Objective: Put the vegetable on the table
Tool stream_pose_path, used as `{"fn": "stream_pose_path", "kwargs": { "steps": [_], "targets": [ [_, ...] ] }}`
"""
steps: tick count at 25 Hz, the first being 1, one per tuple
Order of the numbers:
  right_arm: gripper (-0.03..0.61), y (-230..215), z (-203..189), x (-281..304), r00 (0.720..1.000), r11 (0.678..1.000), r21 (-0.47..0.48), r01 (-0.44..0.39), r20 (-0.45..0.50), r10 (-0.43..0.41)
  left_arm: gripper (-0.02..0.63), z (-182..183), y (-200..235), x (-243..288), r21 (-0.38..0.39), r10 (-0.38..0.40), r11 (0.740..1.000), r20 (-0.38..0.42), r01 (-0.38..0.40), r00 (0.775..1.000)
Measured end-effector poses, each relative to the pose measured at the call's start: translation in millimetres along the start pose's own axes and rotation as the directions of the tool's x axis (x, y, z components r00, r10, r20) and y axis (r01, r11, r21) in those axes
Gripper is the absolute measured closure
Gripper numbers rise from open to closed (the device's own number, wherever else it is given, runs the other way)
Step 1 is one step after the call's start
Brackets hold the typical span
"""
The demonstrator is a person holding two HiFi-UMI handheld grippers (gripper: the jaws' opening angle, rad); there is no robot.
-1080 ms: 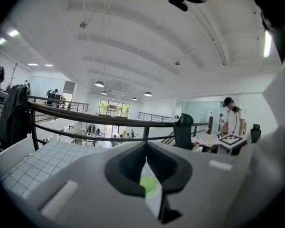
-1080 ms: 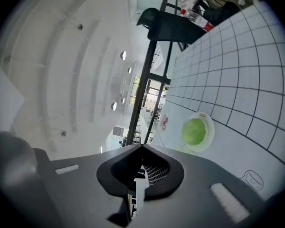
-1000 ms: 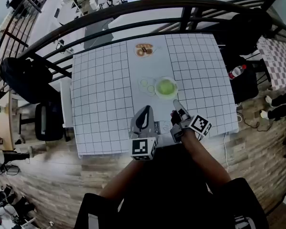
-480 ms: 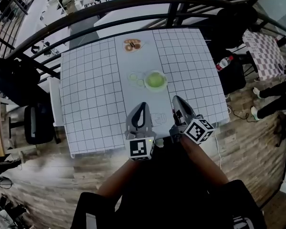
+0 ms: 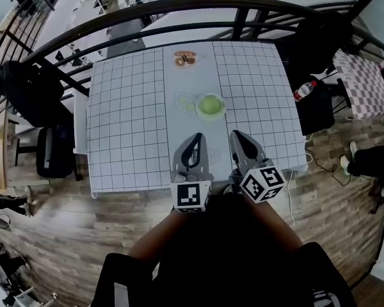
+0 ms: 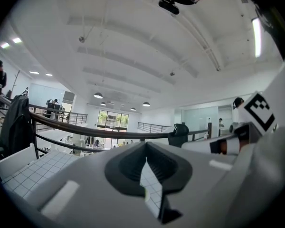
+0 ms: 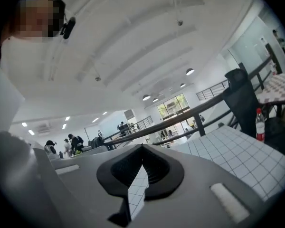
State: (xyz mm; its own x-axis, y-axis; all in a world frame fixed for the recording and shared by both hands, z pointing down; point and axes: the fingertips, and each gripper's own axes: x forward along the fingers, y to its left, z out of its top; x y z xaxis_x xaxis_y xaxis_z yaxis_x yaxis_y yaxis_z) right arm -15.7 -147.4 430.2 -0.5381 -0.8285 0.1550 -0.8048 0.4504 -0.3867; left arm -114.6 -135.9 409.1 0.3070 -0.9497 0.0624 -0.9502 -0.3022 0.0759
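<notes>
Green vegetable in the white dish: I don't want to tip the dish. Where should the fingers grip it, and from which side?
Probably across its widest middle, from above: the green vegetable looks rounded and sits in the white dish, whose rim would likely block a level approach.

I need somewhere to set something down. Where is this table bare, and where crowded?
Bare: the checked left side and checked right side, flanking the green bowl. Crowded: the plain middle strip, holding the bowl, clear rings and a far plate.
</notes>
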Motion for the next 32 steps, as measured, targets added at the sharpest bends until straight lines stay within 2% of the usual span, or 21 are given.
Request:
{"fn": "stream_pose_path", "kwargs": {
  "steps": [3,8,15,19,23,32],
  "targets": [
    [0.58,1.9,9.3,-12.9,1.0,0.996,-0.085,-0.018,0.009,0.019,0.606,4.3,-21.6,0.2,0.001,0.011,1.0,0.006,-0.011,1.0],
    [0.581,-15.3,16.8,-39.8,1.0,0.99,-0.143,-0.017,0.018,0.02,0.606,8.0,-59.8,4.1,0.015,0.017,1.0,0.015,-0.017,1.0],
    [0.581,-44.9,29.5,-75.7,0.998,0.984,-0.174,-0.027,0.047,0.036,0.606,1.7,-112.1,5.5,0.055,0.02,0.998,0.038,-0.023,0.999],
    [0.581,-60.6,28.6,-91.8,0.999,0.977,-0.211,-0.017,0.039,0.026,0.606,-5.3,-136.3,1.8,0.041,0.032,0.999,0.026,-0.033,0.999],
    [0.581,-67.3,29.8,-105.2,0.999,0.97,-0.24,-0.026,0.035,0.035,0.606,-3.7,-149.4,-2.0,0.049,0.052,0.997,0.046,-0.054,0.998],
    [0.581,-67.9,26.1,-127.0,0.996,0.968,-0.242,-0.067,0.036,0.078,0.606,-9.7,-173.6,-11.6,0.077,0.066,0.995,0.054,-0.07,0.996]
  ]
}}
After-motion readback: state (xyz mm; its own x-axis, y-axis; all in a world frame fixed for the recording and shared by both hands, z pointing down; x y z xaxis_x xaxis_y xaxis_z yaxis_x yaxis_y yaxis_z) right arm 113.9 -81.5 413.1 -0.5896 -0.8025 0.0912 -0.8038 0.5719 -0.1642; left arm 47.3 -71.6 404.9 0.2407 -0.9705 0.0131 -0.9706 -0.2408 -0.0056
